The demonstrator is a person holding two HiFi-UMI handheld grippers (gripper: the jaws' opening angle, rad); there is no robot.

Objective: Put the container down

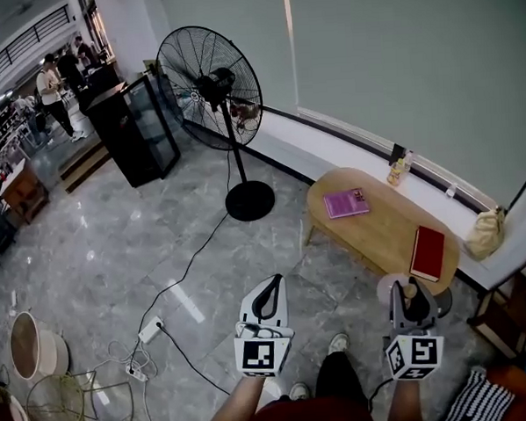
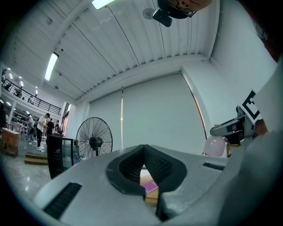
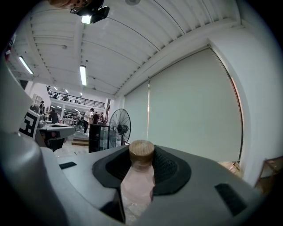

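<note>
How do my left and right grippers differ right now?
Load: the right grey two-jaw gripper clamps a pale pink container with a wooden stopper; the left grey two-jaw gripper holds nothing.
Jaws: the left gripper's tips meet, while the right gripper's jaws stand apart round the container.
Shared: both are the same grey build and point ahead toward the light wooden oval table.

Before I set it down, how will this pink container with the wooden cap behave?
The container looks bottle-shaped with a narrow neck, so it may tip if released tilted. Its translucent wall seems smooth, probably slippery in the right hand-held gripper. The wooden cap may make it slightly top-heavy.
</note>
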